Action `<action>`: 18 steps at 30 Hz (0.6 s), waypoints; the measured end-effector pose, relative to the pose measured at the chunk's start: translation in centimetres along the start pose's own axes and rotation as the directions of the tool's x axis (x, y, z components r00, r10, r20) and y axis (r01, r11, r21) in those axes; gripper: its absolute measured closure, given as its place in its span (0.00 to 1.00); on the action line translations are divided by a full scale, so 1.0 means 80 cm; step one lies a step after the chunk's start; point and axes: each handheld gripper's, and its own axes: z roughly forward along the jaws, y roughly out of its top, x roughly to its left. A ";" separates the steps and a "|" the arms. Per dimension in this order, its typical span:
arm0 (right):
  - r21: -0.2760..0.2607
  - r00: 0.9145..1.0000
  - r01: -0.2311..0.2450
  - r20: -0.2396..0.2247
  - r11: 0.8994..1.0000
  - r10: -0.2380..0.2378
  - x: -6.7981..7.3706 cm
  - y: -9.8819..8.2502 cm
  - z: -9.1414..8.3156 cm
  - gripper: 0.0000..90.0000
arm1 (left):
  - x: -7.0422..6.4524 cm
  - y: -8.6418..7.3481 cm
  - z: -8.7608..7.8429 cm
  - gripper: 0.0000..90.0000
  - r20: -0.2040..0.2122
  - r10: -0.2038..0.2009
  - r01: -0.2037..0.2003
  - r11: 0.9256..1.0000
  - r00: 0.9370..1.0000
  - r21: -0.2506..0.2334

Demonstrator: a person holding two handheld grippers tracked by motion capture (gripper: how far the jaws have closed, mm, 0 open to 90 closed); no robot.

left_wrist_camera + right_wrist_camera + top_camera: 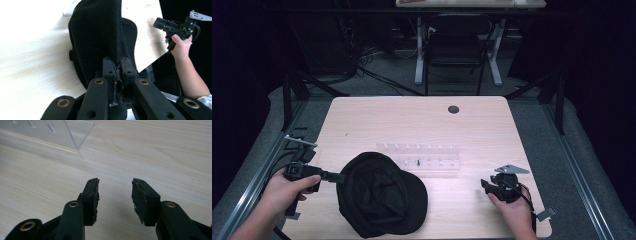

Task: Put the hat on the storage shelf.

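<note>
A black cap (379,194) lies crown-down on the front middle of the wooden table (412,120), its brim toward the right. My left gripper (338,177) is shut on the cap's left rim. In the left gripper view the black fabric of the cap (100,32) rises from between the closed jaws of that gripper (118,72). My right gripper (484,186) is held low over the table at the front right, apart from the cap. Its jaws stand open over bare wood in the right gripper view, gripper (115,195), with nothing between them.
A clear acrylic rack (419,156) with small pegs stands just behind the cap; its corner (75,132) lies ahead and left of the right gripper. A round cable hole (453,109) marks the table's far side. A chair (455,45) and desk legs stand beyond the table.
</note>
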 end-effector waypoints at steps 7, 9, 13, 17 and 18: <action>0.004 1.000 -0.006 -0.002 1.000 0.006 -0.002 0.000 -0.002 0.63 | -0.016 0.009 -0.007 0.95 -0.018 0.033 -0.032 0.999 0.999 0.013; 0.003 1.000 -0.012 -0.001 1.000 0.012 -0.002 0.000 -0.002 0.63 | -0.019 0.012 -0.009 0.95 -0.015 0.036 -0.036 0.999 0.999 0.010; -0.002 1.000 -0.014 -0.002 1.000 0.014 -0.003 0.000 -0.002 0.63 | -0.025 0.016 -0.013 0.95 -0.031 0.041 -0.041 0.999 0.999 0.013; -0.002 1.000 -0.014 -0.002 1.000 0.013 -0.004 0.000 -0.002 0.63 | -0.030 0.018 -0.018 0.95 -0.045 0.042 -0.042 0.999 0.998 0.011; -0.002 1.000 -0.014 -0.002 1.000 0.014 -0.004 0.000 -0.002 0.63 | -0.031 0.019 -0.021 0.95 -0.047 0.042 -0.041 0.999 0.998 0.013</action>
